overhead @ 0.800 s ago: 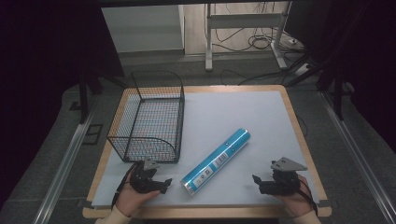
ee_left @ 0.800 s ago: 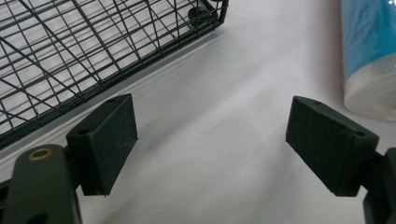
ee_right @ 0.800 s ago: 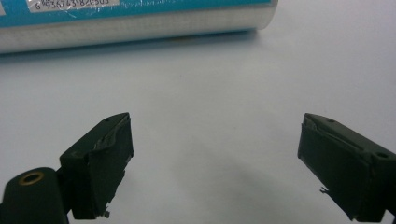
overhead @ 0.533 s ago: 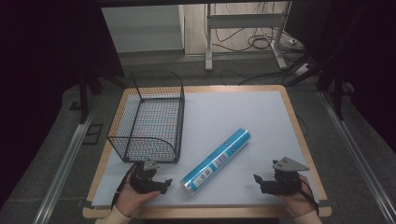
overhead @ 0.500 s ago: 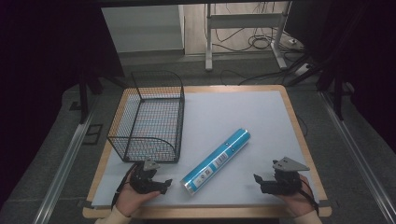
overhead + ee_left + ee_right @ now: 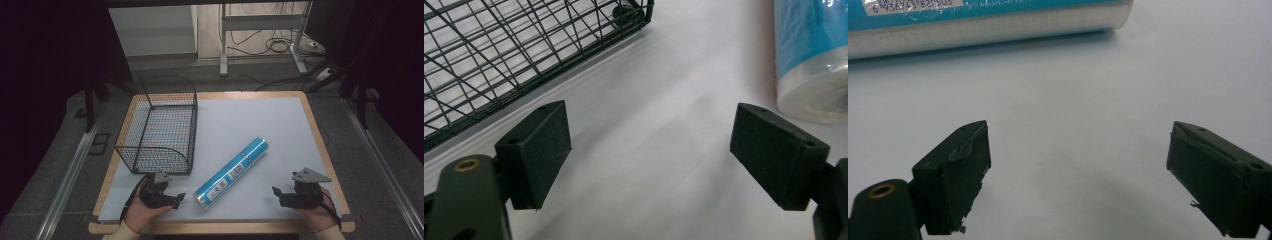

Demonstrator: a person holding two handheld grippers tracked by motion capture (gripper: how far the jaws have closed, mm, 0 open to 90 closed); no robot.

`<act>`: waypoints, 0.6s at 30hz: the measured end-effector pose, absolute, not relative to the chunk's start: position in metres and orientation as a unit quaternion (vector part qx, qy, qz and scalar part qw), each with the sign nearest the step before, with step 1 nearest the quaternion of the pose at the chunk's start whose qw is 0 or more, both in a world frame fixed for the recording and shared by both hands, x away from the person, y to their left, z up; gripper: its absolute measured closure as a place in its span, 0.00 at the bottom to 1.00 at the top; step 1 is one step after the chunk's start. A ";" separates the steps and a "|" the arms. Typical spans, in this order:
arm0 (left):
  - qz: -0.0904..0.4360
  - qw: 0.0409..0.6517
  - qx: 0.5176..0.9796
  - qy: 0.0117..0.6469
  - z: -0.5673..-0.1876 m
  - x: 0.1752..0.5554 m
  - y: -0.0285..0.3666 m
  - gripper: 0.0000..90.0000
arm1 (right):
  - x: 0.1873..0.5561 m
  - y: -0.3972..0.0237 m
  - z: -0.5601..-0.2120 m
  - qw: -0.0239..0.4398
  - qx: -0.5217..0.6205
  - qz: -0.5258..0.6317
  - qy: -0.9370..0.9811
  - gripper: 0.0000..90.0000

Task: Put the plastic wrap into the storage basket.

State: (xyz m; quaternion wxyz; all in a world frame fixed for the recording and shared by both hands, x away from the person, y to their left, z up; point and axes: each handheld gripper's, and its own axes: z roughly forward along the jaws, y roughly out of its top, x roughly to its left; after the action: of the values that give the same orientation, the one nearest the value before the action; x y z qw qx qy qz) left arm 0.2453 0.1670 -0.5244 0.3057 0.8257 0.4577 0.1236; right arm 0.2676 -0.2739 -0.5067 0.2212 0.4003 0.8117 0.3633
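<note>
A blue tube [image 6: 231,172] with a white label lies diagonally on the pale mat, its near end toward the front edge. A black wire basket [image 6: 159,125] stands at the left. My left gripper [image 6: 179,198] rests on the mat near the front, just left of the tube's near end, open with nothing between its jaws. In the left gripper view the tube [image 6: 809,55] lies at upper right and the basket [image 6: 519,55] at upper left. My right gripper [image 6: 276,192] rests at the front right, open and empty, with the tube [image 6: 983,22] lying across the top of its view.
The pale mat [image 6: 250,125] covers a wooden-edged table [image 6: 320,145]. Beyond the far edge are dark floor, cables and a white table frame [image 6: 260,35]. Metal rails [image 6: 70,175] run along both sides.
</note>
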 end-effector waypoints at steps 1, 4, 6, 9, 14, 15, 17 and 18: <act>0.122 0.306 0.825 0.459 -0.523 0.245 0.167 0.18 | 0.267 -0.274 -0.506 0.223 0.399 0.362 0.812 0.12; 0.119 0.305 0.824 0.462 -0.521 0.246 0.167 0.18 | 0.267 -0.274 -0.505 0.223 0.398 0.364 0.812 0.12; 0.118 0.309 0.821 0.466 -0.517 0.246 0.168 0.19 | 0.268 -0.275 -0.507 0.220 0.400 0.364 0.812 0.12; 0.113 0.317 0.817 0.468 -0.510 0.246 0.168 0.20 | 0.268 -0.276 -0.507 0.220 0.401 0.361 0.813 0.13; 0.110 0.317 0.817 0.468 -0.499 0.245 0.167 0.20 | 0.267 -0.275 -0.507 0.220 0.397 0.364 0.813 0.13; 0.109 0.317 0.818 0.468 -0.497 0.245 0.168 0.20 | 0.267 -0.274 -0.507 0.219 0.397 0.364 0.814 0.13; 0.111 0.317 0.818 0.468 -0.493 0.245 0.168 0.19 | 0.267 -0.274 -0.507 0.218 0.396 0.365 0.814 0.13; 0.112 0.318 0.817 0.468 -0.488 0.245 0.169 0.19 | 0.267 -0.275 -0.508 0.219 0.397 0.364 0.814 0.13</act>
State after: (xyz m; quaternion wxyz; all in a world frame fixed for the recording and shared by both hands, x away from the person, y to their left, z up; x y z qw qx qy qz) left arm 0.2449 0.1685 -0.4885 0.3184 0.8169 0.4675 0.1125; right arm 0.2672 -0.2751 -0.5077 0.2190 0.3968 0.8138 0.3637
